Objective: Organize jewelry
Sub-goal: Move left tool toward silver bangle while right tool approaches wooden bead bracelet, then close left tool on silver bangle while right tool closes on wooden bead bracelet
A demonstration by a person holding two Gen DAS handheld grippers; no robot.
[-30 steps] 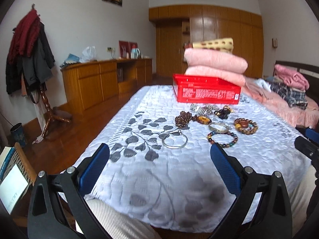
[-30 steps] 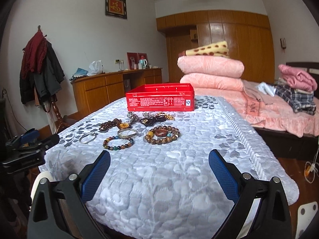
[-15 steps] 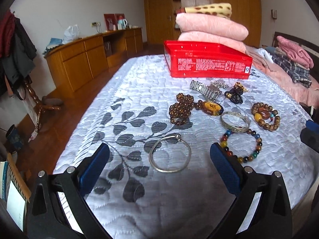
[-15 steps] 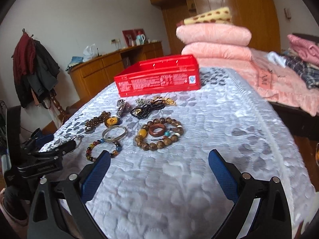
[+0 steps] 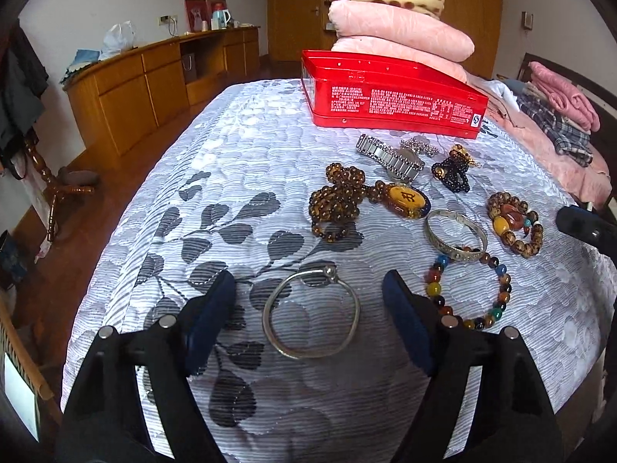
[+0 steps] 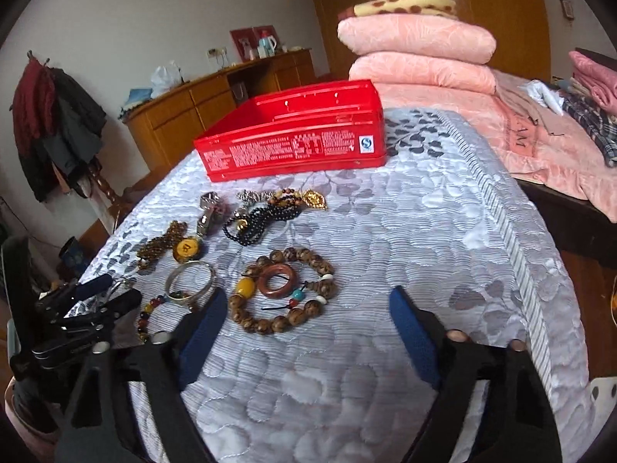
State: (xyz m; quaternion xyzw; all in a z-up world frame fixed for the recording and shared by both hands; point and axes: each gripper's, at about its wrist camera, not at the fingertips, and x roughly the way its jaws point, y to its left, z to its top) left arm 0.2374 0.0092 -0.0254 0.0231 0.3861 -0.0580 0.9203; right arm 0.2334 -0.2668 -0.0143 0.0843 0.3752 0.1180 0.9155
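Left wrist view looks down on a quilted white bedspread printed with grey leaves, in a bedroom with a long wooden sideboard to the left of the gripper and folded pink quilts far ahead. The left gripper has its blue-padded jaws spread apart, and a thin silver bangle lies flat on the cloth between them, touching neither pad. Ahead and to its right sit a heap of brown glassy beads with an oval amber pendant, a metal link watch, a wide engraved silver cuff and a multicoloured bead bracelet just beside the right pad. A red plastic box stands beyond them.

Right wrist view shows the open inside of the red plastic box, hidden from the other camera, and a coat rack by the wall at far left. The right gripper is also parted and holds nothing; a bracelet of mottled wooden beads around a reddish ring lies just ahead, nearer its left pad. A black bead strand lies farther ahead.
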